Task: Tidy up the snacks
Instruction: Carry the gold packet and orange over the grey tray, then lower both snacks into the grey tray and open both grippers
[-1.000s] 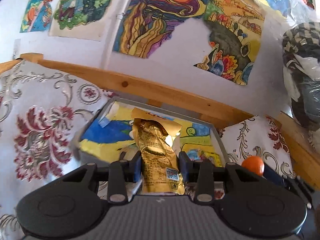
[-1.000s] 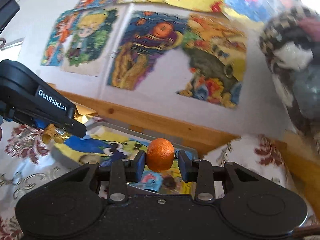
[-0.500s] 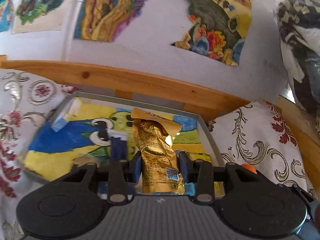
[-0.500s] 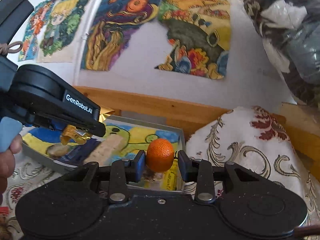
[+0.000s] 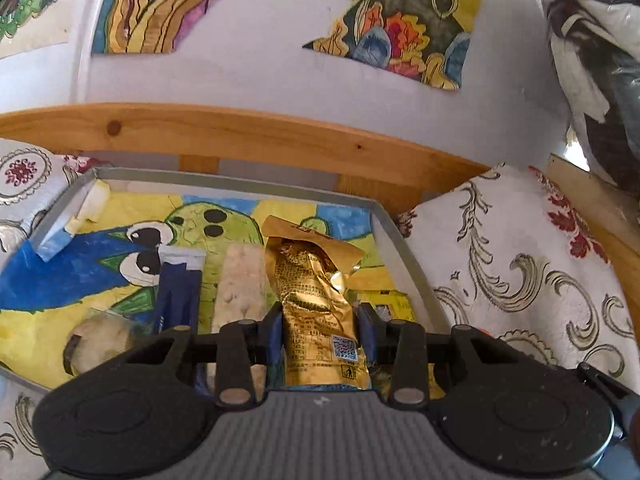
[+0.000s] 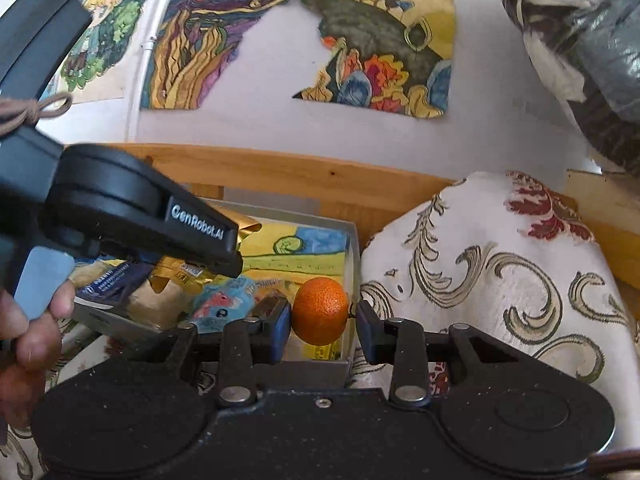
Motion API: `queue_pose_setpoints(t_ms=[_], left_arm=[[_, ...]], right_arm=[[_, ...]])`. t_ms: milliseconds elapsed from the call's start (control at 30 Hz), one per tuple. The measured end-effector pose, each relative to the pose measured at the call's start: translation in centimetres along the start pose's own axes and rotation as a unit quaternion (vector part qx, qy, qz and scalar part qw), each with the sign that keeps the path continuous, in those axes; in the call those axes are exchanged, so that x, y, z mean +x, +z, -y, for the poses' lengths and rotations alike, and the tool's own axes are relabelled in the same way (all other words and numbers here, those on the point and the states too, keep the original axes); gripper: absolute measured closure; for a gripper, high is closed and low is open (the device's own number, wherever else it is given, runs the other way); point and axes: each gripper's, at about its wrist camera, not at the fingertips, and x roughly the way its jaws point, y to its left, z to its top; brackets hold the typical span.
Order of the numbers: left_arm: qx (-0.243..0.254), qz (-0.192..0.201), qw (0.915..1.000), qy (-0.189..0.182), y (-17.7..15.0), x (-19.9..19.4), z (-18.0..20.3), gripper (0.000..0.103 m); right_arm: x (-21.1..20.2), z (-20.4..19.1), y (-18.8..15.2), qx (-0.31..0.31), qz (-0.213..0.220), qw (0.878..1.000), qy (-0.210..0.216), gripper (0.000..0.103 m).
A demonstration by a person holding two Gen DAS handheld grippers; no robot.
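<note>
In the left wrist view, a grey-rimmed tray (image 5: 404, 240) lined with a painted cartoon sheet sits on a patterned cloth (image 5: 520, 264), in front of a wooden rail (image 5: 248, 132). From left to right inside the tray lie a round pale snack in clear wrap (image 5: 100, 344), a dark blue packet (image 5: 178, 300), and a pale oblong rice cracker bar (image 5: 240, 284). Just right of that bar, the left gripper (image 5: 320, 336) has its jaws pressed against both sides of a gold foil snack packet (image 5: 316, 292), which stands tilted up over the tray's right half, its crimped top pointing towards the far rim.

In the right wrist view, a person's hand (image 6: 28, 332) at the far left holds the handle of the left gripper (image 6: 224, 256), whose black body reaches over the tray (image 6: 354, 264) with the gold foil snack packet (image 6: 180, 272) showing beneath it. The dark blue packet (image 6: 108, 284) lies below it. Further right, the right gripper (image 6: 322, 318) stands with its jaws apart: its left pad is touching or very nearly touching an orange tangerine (image 6: 320, 310), while the right pad stands clear of it with a visible gap. The tangerine is inside the tray's near right corner, close to the side wall. To the right the patterned cloth (image 6: 500, 272) covers the surface. Torn paintings (image 6: 380, 40) hang on the wall behind.
</note>
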Motion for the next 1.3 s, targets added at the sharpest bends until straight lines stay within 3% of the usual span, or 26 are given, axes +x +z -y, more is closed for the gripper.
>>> queue_pose_setpoints(t_ms=[767,900,1133,1300], left_arm=[[-0.020,-0.014,0.9997,0.008,-0.8,1.1,-0.6,0.059],[-0.029,-0.015,0.9994,0.009,-0.6,0.9,-0.6,0.055],[-0.039,0.006,0.9992,0.006,0.0,-0.2,-0.6,0.038],[-0.044,0.033,0.9981,0.025,0.2,-1.8,-1.0,0.018]], right_arm=[[0.9,0.2,-0.3,0.006,-0.018,1.000,0.005,0.065],[0.8,0.3,-0.2,0.008,-0.012,1.000,0.001,0.057],[0.4,0.5,0.0,0.011,-0.001,1.000,-0.008,0.044],[-0.4,0.8,0.6,0.023,0.015,0.999,-0.017,0.029]])
